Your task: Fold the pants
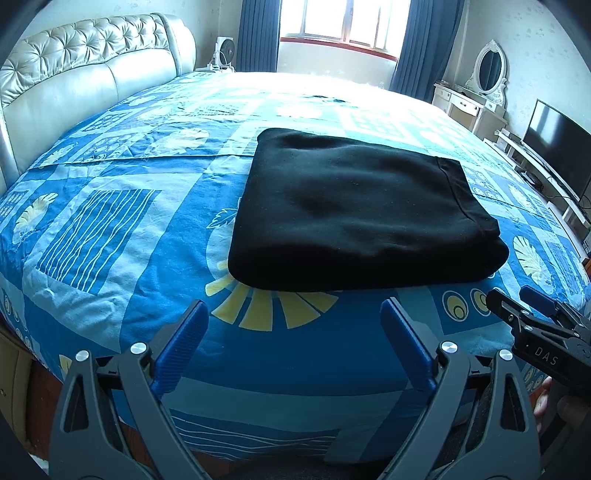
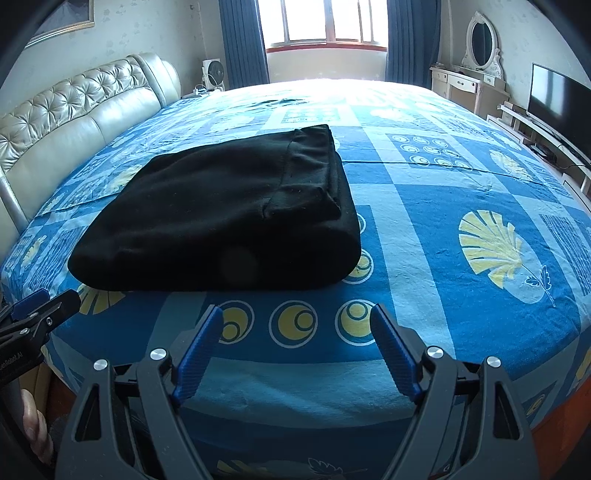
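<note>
Pants [image 1: 354, 210] lay folded into a compact stack on bed [image 1: 110, 229], 12 o'clock of both grippers. Left hand-held gripper [image 1: 293, 314] and right hand-held gripper [image 2: 295, 317] were open, empty. Task prob. done; lower layers unseen.

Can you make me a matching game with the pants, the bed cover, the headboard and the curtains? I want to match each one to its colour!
Things:
1. pants
2. bed cover
3. headboard
4. curtains

Colours:
A. shiny cream
B. black
C. plain dark blue
D. blue with yellow and white patterns

Pairs: 1-B, 2-D, 3-A, 4-C
</note>
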### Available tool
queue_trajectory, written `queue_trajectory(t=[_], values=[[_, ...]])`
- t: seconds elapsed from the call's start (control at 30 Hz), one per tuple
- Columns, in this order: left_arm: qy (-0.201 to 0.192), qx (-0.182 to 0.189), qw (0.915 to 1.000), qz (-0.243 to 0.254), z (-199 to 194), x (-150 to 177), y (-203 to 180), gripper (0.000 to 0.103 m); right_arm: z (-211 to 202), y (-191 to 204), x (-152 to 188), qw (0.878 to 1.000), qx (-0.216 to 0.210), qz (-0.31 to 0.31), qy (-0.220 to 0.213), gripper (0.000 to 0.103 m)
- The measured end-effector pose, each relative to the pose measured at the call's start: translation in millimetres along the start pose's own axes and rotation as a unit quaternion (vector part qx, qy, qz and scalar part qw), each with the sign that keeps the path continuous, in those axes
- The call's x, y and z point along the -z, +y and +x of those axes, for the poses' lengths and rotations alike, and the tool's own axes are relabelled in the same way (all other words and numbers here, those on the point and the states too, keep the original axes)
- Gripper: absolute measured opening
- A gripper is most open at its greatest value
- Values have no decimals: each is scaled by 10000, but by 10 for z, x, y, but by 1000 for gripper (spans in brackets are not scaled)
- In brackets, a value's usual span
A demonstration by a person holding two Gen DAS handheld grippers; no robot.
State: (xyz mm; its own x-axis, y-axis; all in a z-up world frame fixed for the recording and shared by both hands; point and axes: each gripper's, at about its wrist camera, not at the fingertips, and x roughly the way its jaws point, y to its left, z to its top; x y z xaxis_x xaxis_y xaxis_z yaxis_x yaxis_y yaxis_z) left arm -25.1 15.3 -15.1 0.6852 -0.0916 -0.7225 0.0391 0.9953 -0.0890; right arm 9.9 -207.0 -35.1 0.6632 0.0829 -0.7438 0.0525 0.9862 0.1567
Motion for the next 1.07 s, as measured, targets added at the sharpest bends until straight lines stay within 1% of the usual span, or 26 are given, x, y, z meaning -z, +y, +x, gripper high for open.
queue_trajectory(t=[0.5, 0.57, 0.63, 0.67, 0.73, 0.8, 0.87, 0.93, 0.97, 1.0, 1.03, 1.07], values=[[65, -99, 9999, 17, 24, 13, -17, 94, 8, 10, 3, 10000, -3, -18, 15, 81], [77, -156, 9998, 22, 27, 7, -25, 99, 14, 7, 2, 10000, -9, -16, 25, 81], [126, -342, 9993, -12, 32, -9, -28, 101, 18, -1, 3, 10000, -17, -4, 30, 81], [193, -333, 9993, 16, 42, -20, -30, 101, 17, -4, 3, 10000, -21, 4, 32, 81], [225, -178, 9995, 136, 24, -59, -46, 101, 26, -10, 2, 10000, -43, 18, 55, 81], [147, -201, 9994, 240, -35, -129, -69, 101, 14, -21, -3, 9999, -106, 42, 48, 81], [67, -255, 9995, 156, -109, -244, -24, 101, -44, -44, -28, 9997, -226, 62, -17, 81], [38, -139, 9999, 76, -155, -413, 95, 101, -113, -100, -108, 9988, -460, 137, -91, 81], [-9, -128, 9999, -10, -164, -516, 192, 101, -139, -127, -187, 9981, -579, 140, -129, 81], [-92, -200, 9997, -70, -161, -641, 310, 101, -157, -167, -302, 9976, -657, 123, -191, 81], [-195, -314, 9993, -97, -137, -782, 435, 101, -155, -223, -450, 9971, -706, 122, -273, 81], [-325, -465, 9983, -118, -87, -940, 586, 101, -120, -304, -635, 9966, -732, 152, -349, 83]])
